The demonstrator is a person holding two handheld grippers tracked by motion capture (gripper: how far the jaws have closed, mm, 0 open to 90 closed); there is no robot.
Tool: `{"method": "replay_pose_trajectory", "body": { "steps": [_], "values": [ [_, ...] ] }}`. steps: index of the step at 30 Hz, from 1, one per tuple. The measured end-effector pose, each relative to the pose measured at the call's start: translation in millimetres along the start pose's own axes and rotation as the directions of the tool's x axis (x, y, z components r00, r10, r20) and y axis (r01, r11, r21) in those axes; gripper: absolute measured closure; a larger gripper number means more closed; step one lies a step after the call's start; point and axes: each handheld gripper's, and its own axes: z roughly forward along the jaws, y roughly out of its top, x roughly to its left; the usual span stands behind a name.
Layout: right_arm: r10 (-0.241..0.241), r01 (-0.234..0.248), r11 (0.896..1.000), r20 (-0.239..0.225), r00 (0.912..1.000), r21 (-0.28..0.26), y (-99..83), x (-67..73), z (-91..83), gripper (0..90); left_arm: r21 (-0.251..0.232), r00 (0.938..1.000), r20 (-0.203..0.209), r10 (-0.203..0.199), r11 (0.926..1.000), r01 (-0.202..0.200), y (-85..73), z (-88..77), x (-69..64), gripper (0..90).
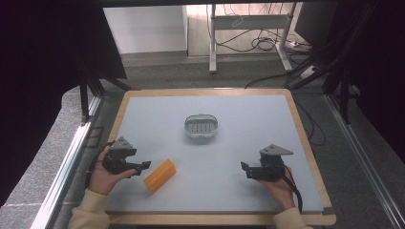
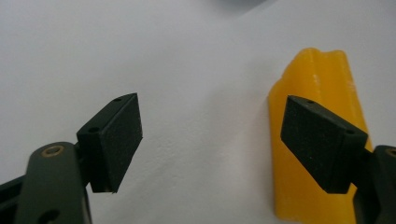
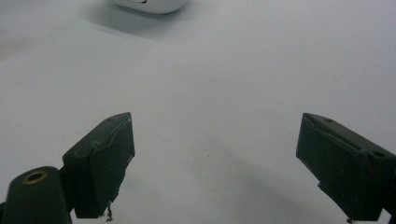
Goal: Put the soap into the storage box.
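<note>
High view: the person is holding the left gripper [image 1: 143,166] low over the grey table mat [image 1: 248,138], pointing toward the yellow block [image 1: 160,175], which is lying flat near the front-left of the mat. The block is sitting just beside the jaw tips, apparently not yet between them, so the approach is judged to be in its early stage. The right gripper [image 1: 244,170] is resting well apart at the front right, aimed inward, probably parked to leave the left side free. A small white slotted tray [image 1: 201,128] is standing near the mat centre, beyond the block, and is likely serving as the destination.

Left gripper view: the left gripper [image 2: 210,140] is standing wide open and is gripping nothing. The yellow block [image 2: 317,93] is lying off to one side, partly behind one jaw, with bare mat showing in the gap; a sideways correction is judged necessary before closing.

Right gripper view: the right gripper [image 3: 215,163] is also spread wide and is carrying nothing, with bare mat between its jaws. The tray [image 3: 149,4] is showing at the upper edge, well ahead of the jaws
</note>
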Motion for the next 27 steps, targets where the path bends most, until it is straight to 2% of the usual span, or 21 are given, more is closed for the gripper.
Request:
{"method": "replay_pose_trajectory", "body": {
  "steps": [4, 11, 15, 19, 27],
  "values": [
    [-0.003, 0.003, 1.000, 0.006, 1.0000, 0.005, -1.4, -2.9, -0.2, 12.6, 0.027, 0.9997, 0.020, 0.013, 0.9996, -0.013, 2.7, -0.9, -4.7, 22.2],
    [-0.038, 0.037, 0.999, 0.040, 0.9985, 0.023, -3.6, -5.4, 0.2, 13.1, 0.063, 0.9979, 0.057, 0.031, 0.9974, -0.034, 6.9, -4.6, -12.8, 23.0],
    [-0.069, 0.068, 0.997, 0.058, 0.9959, 0.029, -4.4, -5.6, 0.1, 13.2, 0.065, 0.9978, 0.063, 0.020, 0.9976, -0.024, 8.9, -7.8, -13.4, 23.4],
    [-0.077, 0.075, 0.997, 0.052, 0.9957, 0.033, -5.0, -5.1, 1.2, 13.4, 0.058, 0.9974, 0.069, 0.019, 0.9980, -0.023, 11.6, -11.8, -16.7, 23.4],
    [-0.075, 0.073, 0.997, 0.048, 0.9960, 0.039, -4.3, -5.9, 5.6, 13.8, 0.041, 0.9931, 0.105, 0.051, 0.9976, -0.055, 18.6, -16.7, -25.3, 23.3]
  ]
}}
